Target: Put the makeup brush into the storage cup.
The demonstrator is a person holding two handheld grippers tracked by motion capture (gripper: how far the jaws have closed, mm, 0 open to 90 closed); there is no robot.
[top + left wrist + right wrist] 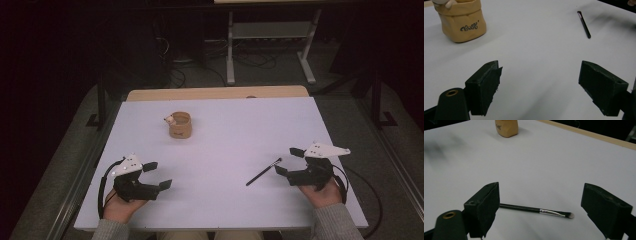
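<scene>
A thin black make-up brush [263, 171] with a silver ferrule lies flat on the white table [220, 130], just left of my right gripper [288, 160]. In the right gripper view the brush [536, 209] lies crosswise between the wide-apart jaws, untouched; the gripper [540, 206] is open. A tan pot shaped like a small sack [180, 125] stands upright at the back left of the table, with dark lettering on its side [461, 21]. My left gripper [157, 175] rests low at the front left, open and empty [540, 85], well short of the pot.
The white table top ends in a wooden strip [215, 93] at the far edge. Beyond it stand a grey metal frame [270, 40] and loose cables on a dark floor. A hand and grey sleeve hold each gripper at the near edge.
</scene>
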